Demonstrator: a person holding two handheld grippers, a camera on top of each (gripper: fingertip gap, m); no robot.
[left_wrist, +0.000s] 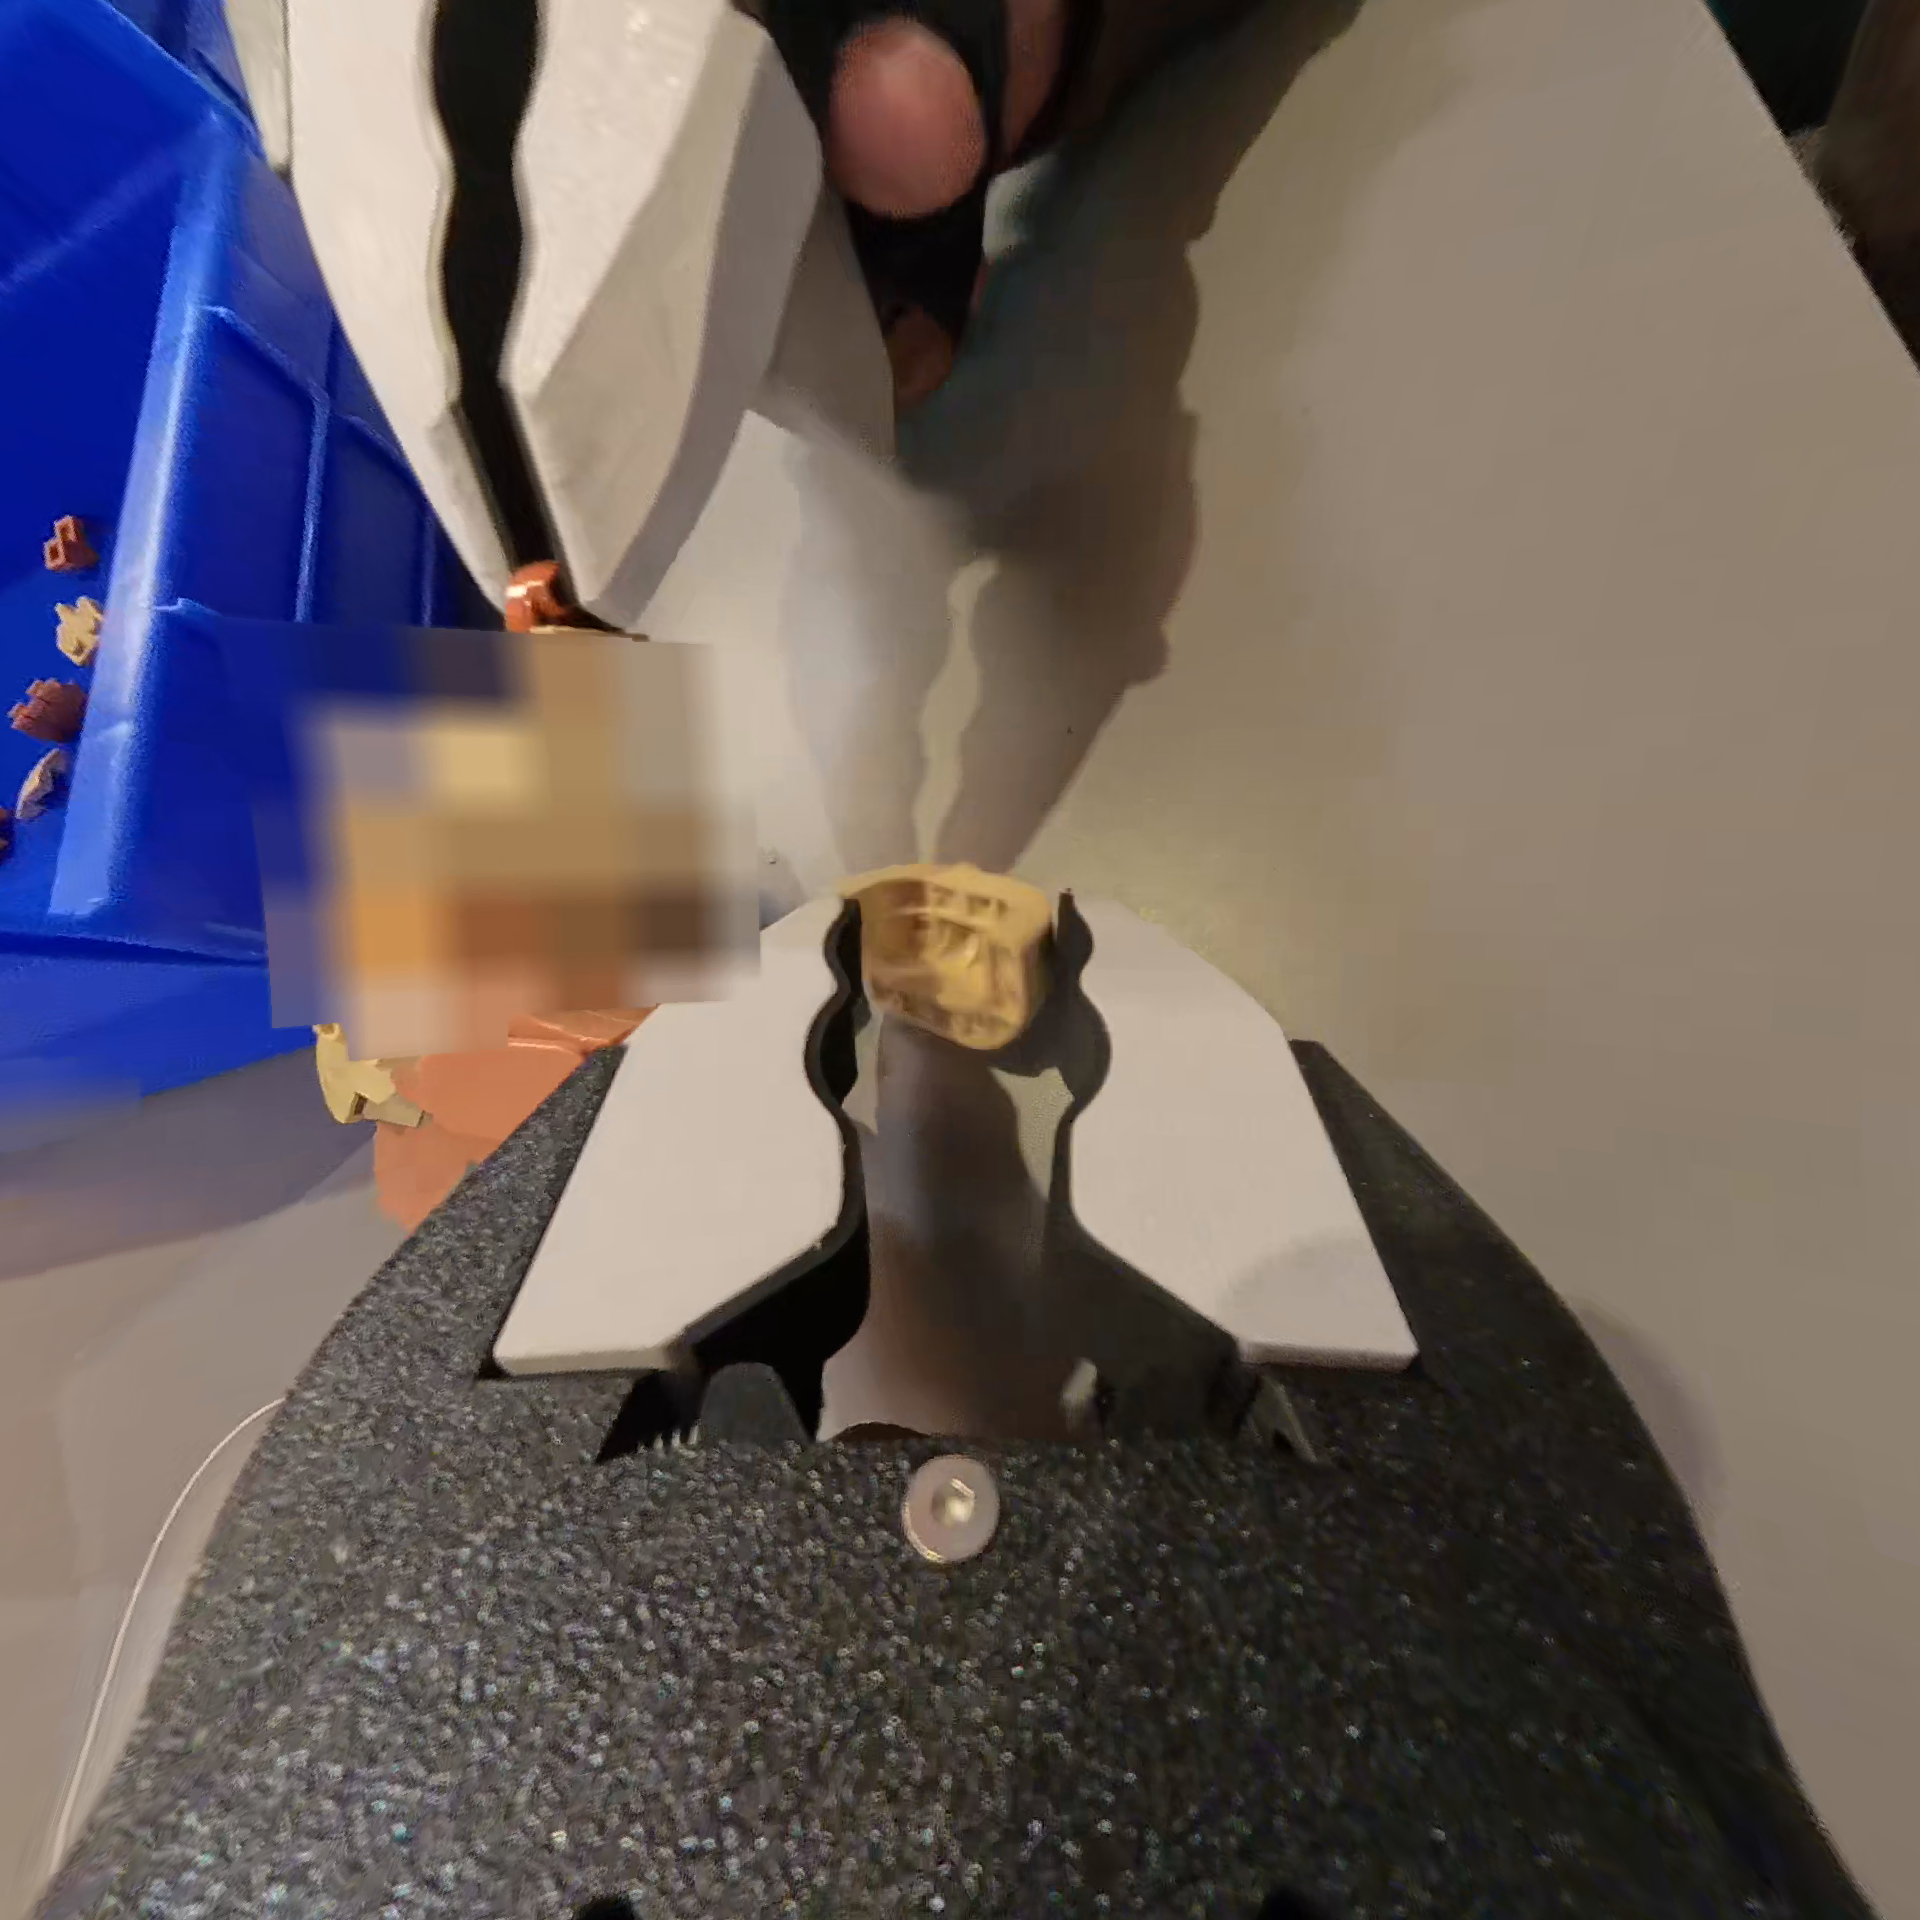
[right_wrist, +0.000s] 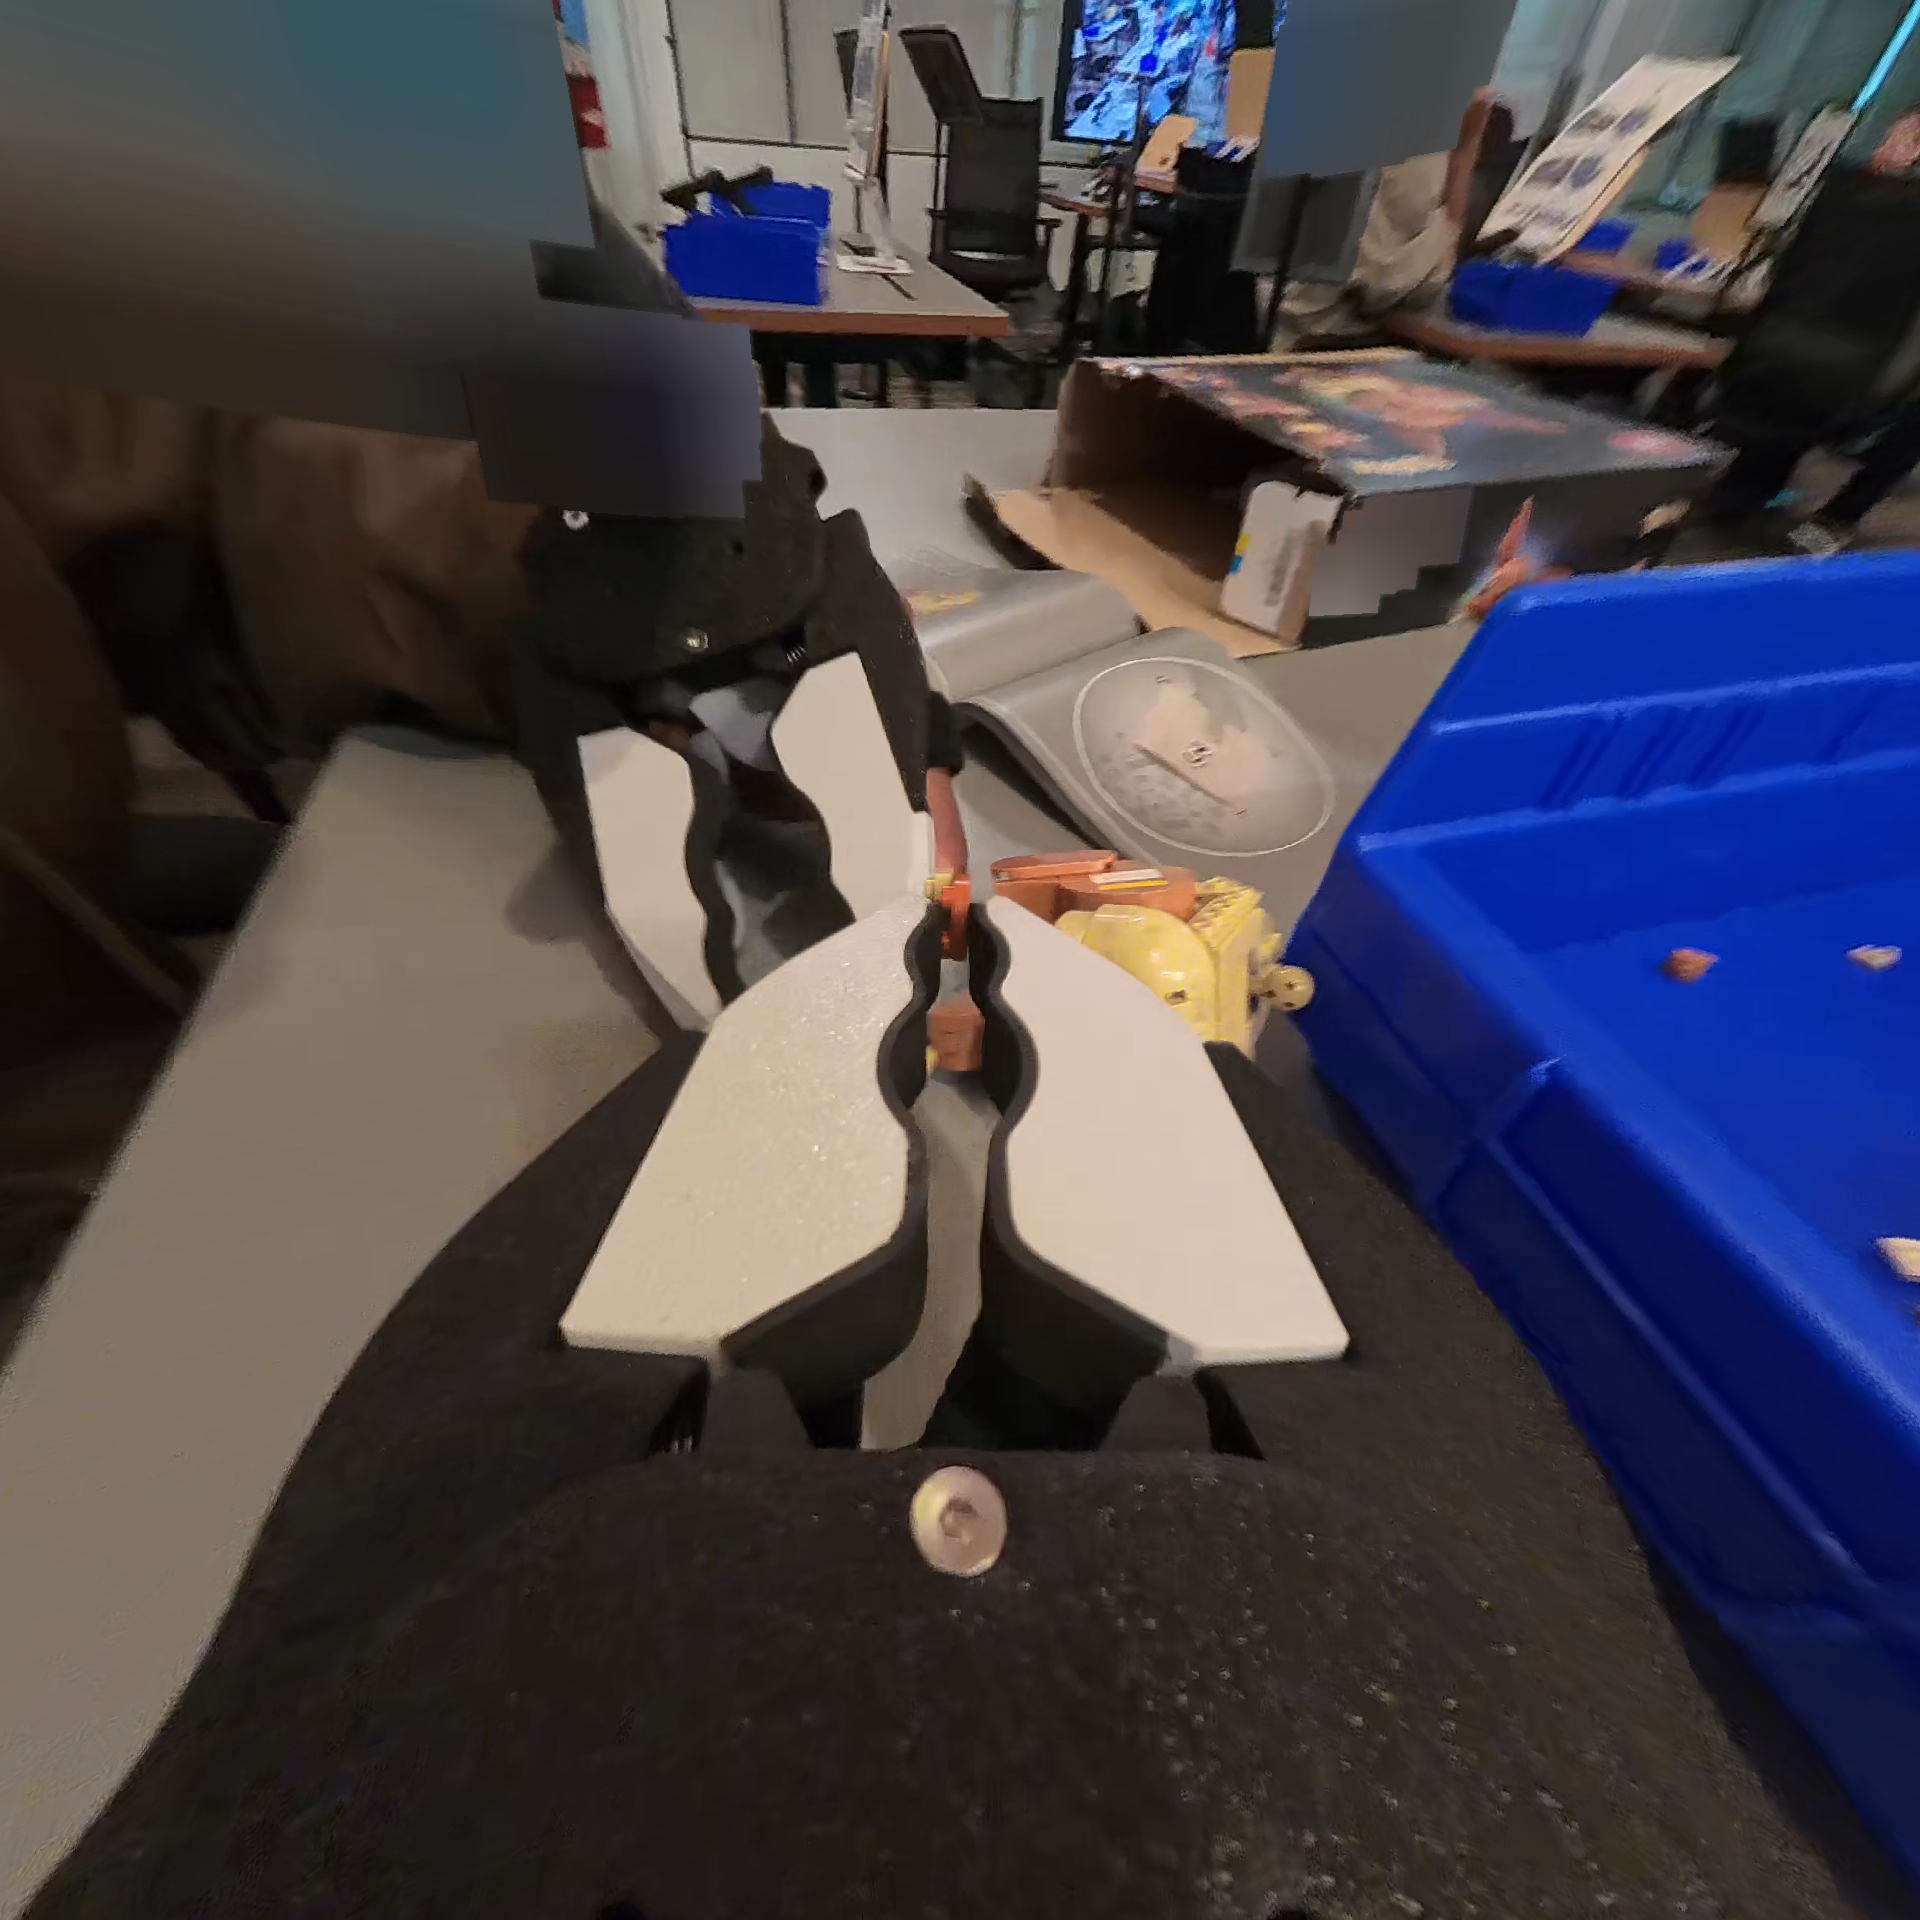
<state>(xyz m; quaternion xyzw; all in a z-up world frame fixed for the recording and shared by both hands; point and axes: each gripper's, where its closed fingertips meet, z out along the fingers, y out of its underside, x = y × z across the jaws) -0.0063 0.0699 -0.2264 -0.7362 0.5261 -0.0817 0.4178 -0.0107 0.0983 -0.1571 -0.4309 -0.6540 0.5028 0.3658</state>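
1. Tongs in the left wrist view: my left gripper is parted over the pale table, with a blurred tan piece between its pads. A dark slit shows on the piece's right side, so I judge the pads are not pressing on it. My right gripper hangs above, beside the blue bin, which holds loose small pieces.
2. Right wrist view: my right gripper is clenched, its tips pinching a thin orange-brown piece. Just beyond lies a yellow and brown model, close to the bin, with an open booklet behind. My left gripper stands spread-fingered to the left.
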